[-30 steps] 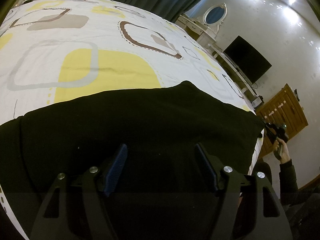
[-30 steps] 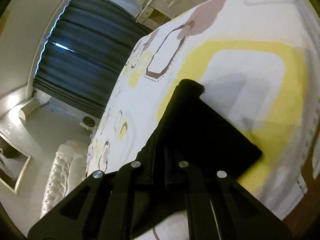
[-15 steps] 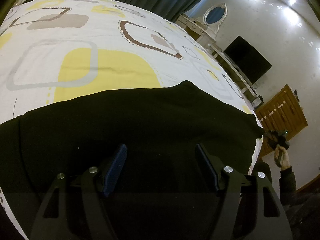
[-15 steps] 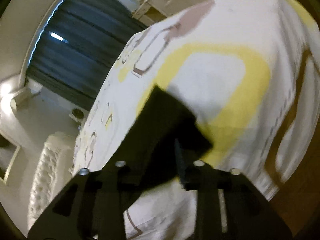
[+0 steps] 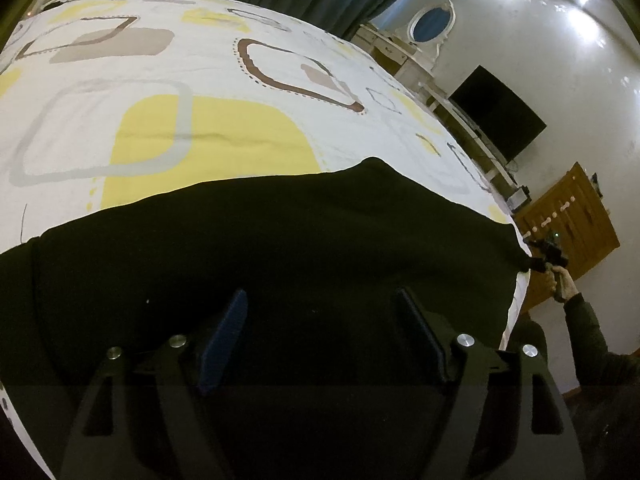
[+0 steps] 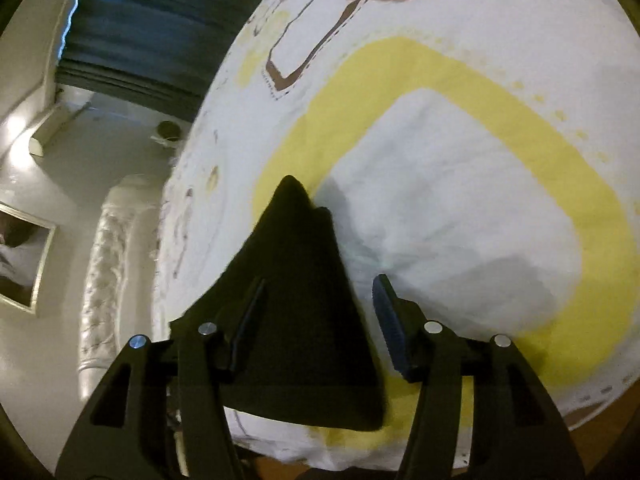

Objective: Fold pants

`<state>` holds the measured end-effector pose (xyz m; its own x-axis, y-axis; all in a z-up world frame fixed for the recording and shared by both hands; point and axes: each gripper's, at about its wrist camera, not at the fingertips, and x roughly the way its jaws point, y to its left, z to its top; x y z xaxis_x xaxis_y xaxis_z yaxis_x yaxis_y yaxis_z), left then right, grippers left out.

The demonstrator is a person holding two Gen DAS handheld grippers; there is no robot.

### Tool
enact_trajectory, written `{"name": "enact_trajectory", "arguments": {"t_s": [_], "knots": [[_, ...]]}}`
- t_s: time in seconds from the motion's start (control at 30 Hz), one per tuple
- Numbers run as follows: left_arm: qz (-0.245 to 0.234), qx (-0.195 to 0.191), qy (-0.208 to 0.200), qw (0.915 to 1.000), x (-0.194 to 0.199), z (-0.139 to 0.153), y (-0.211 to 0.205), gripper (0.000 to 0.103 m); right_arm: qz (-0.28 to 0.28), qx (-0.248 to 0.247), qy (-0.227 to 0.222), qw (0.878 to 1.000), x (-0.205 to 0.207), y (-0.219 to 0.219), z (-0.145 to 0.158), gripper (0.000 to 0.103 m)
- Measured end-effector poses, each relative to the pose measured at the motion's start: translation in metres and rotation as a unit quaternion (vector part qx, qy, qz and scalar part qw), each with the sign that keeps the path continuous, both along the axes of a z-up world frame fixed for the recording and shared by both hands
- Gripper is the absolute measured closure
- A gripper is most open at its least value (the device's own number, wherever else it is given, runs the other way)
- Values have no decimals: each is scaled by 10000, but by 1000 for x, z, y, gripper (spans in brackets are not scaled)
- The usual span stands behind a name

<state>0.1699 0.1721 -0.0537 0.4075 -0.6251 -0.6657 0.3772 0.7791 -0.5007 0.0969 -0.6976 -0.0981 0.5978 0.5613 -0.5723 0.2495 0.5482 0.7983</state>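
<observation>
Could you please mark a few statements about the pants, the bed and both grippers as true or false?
1. The pants are black. True.
2. The pants hang over a chair. False: they lie on the patterned bedsheet.
3. The right gripper is clamped shut on the pants. False: its jaws have just been opening and stand apart, with the fabric lying between them ungripped.
4. The left gripper is open above the pants. True.
5. A dark television stands by the wall. True.
6. The bedsheet is plain blue. False: it is white with yellow, grey and brown shapes.
</observation>
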Motion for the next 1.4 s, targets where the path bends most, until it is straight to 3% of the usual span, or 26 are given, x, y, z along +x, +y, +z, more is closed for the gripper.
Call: {"name": "enact_trajectory", "arguments": {"t_s": [0.23,0.33,0.4,0.53,0.73,0.93,1.03,1.07,1.1,1.2,1.3,1.4], "knots": [[31,-50,-76,10000,-3,-2,2,27,407,110,118,9990,16,4,-9,56],[33,-57,-69,10000,-2,-1,1,27,605,57,230,9979,25,10,-11,83],[30,-52,-73,10000,-2,-1,1,27,720,-116,258,9970,28,18,-9,87],[33,-58,-81,9999,-2,-1,1,27,589,-817,209,9947,32,23,12,89],[41,-85,-84,9999,-3,0,2,27,123,-1484,-402,9880,42,4,63,93],[63,-86,-130,9999,-5,-1,1,27,110,-1522,246,9880,68,9,20,94],[47,-99,-115,9999,-4,-1,1,27,-297,-1283,37,9913,51,-3,22,80],[37,-102,-106,9999,-4,-1,2,27,-375,-1344,14,9902,43,-8,26,66],[31,-115,-99,9999,-4,-1,2,27,-451,-1418,39,9889,33,-13,31,61],[32,-150,-111,9998,-3,-1,2,27,-359,-1454,187,9886,13,-19,31,63],[48,-175,-154,9997,-3,-1,2,26,82,-1533,381,9874,-1,-12,21,83],[57,-175,-163,9997,-3,-1,0,26,371,-1355,273,9897,-7,-2,14,83]]}}
